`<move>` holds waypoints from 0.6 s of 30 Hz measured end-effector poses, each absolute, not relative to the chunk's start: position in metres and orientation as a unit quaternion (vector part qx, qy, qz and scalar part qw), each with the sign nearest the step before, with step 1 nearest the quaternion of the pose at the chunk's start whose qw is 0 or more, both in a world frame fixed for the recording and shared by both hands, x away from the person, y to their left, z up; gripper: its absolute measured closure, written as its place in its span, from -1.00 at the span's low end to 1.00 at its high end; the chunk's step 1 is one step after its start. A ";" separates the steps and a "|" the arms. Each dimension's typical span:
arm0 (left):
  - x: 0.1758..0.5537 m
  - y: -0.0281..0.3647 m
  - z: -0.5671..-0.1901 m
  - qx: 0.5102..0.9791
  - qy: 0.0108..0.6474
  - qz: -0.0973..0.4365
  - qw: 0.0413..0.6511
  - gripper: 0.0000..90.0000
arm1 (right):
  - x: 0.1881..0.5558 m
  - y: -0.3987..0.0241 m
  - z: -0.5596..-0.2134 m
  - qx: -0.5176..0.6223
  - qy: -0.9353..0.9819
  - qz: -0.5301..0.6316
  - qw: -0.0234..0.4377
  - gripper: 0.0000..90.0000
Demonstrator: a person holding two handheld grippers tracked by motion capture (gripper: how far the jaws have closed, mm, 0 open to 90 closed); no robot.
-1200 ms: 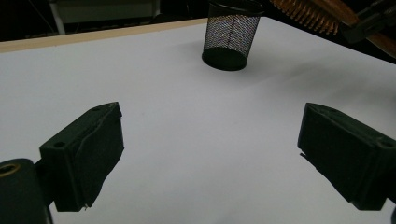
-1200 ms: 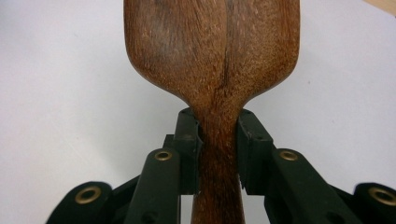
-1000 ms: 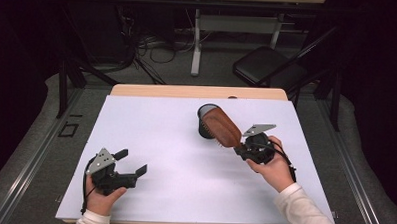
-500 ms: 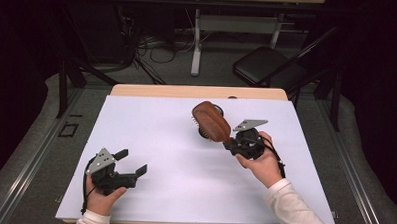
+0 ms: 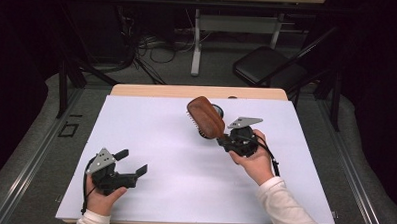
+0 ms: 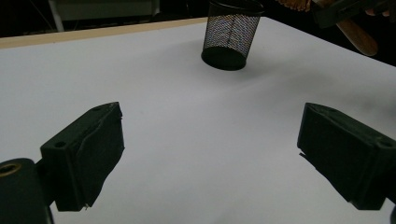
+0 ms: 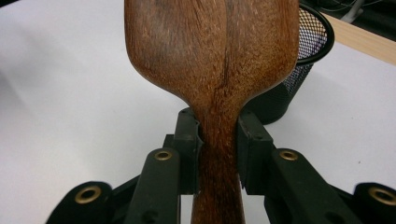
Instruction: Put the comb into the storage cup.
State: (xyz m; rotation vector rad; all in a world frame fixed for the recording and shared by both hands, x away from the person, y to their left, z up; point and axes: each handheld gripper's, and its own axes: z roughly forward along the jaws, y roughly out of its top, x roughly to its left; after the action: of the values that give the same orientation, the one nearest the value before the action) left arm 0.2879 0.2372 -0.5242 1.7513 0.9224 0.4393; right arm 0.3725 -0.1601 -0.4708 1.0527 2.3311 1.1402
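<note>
- Right gripper (image 5: 225,140) is clamping the brush (image 5: 205,116) handle, tilting its head over the cup (image 7: 299,65).
- Left gripper (image 5: 133,162) is resting low, jaws apart, empty.

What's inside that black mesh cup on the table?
Through the mesh cup the left gripper view shows nothing inside. From above, the wooden hairbrush, clamped in the right gripper, covers most of its opening.

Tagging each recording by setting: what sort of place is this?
Probably a lab or recording workspace, not a home: a table under a plain white sheet, loose cables on the floor behind it, and a folding chair against a dark backdrop.
</note>
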 end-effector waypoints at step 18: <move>0.306 0.231 -0.492 0.709 0.421 0.136 0.548 -0.84 | 0.369 -0.152 -0.477 0.354 0.804 0.434 0.198 0.62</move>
State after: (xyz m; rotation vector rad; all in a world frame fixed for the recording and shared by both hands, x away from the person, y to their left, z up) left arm 0.3056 0.2306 -0.4923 1.6804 0.9981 0.3221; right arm 0.3685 -0.1521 -0.4769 0.9913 2.2504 1.2135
